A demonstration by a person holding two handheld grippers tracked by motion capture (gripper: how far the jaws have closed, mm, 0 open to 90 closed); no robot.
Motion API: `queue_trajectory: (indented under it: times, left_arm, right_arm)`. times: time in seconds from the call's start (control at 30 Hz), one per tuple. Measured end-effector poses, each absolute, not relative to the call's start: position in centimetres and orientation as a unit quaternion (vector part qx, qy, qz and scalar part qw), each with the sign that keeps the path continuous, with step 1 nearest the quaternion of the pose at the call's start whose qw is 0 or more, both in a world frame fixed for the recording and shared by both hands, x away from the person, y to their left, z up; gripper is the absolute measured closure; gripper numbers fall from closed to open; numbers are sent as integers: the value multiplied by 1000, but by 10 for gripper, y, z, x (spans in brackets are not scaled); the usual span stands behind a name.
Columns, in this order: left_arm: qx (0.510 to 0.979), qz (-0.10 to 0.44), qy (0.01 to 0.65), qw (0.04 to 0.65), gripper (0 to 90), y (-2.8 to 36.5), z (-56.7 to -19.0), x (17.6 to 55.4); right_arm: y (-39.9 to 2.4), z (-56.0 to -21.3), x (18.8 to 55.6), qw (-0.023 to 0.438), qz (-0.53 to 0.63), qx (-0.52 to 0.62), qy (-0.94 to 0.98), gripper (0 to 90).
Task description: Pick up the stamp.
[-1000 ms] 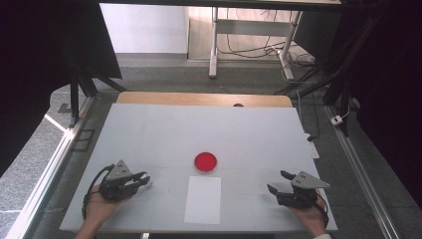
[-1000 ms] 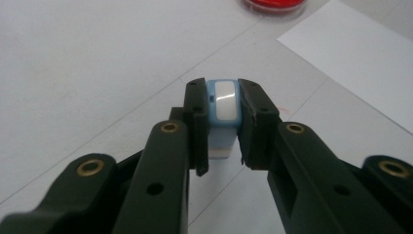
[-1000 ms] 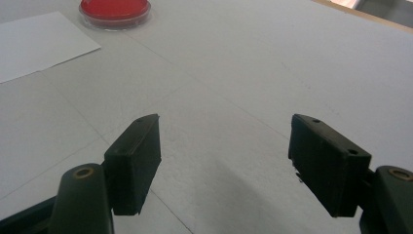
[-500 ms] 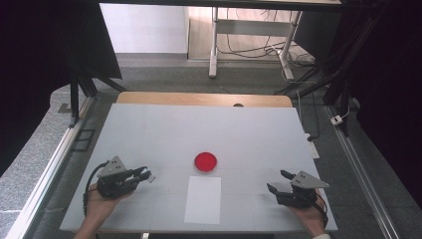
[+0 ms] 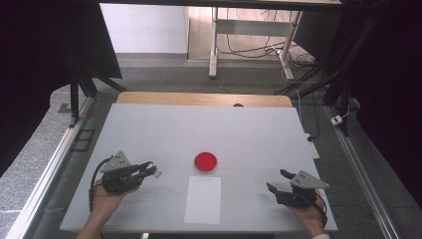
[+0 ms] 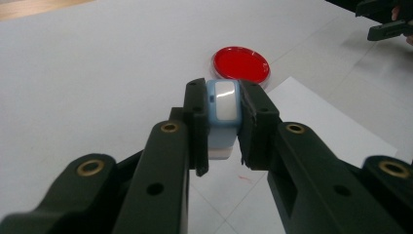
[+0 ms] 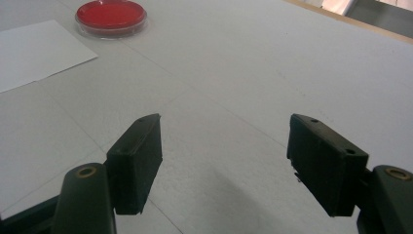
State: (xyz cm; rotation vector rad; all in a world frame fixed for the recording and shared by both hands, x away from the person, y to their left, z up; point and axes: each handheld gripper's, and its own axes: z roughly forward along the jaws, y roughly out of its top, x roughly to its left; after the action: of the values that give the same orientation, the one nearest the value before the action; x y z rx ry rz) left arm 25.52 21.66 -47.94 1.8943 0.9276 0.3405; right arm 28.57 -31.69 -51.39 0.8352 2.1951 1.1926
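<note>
Stamp: your left gripper (image 5: 149,170) pinches the small blue-and-white stamp (image 6: 222,114), left of centre.
Red dish (image 5: 205,162): just ahead of those jaws, rightward.
Paper (image 5: 203,199): beside dish.
Right gripper (image 5: 278,181): jaws spread, empty, farther off.

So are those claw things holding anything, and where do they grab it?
The left gripper clamps a small light-blue and white block by its two sides. The right gripper holds nothing; its jaws are apart.

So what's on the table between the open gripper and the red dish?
Mostly bare white table. In the high view, the sheet of white paper lies just below the red dish, left of the right gripper, edging into that stretch.
</note>
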Motion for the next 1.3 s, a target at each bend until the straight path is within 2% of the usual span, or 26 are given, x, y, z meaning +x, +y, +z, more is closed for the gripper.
queue_trajectory:
  times: [1.3]
  left_arm:
    - [781, 122, 348, 504, 751, 174, -464, 277]
  right_arm:
    - [-301, -513, 285, 250, 440, 292, 811, 296]
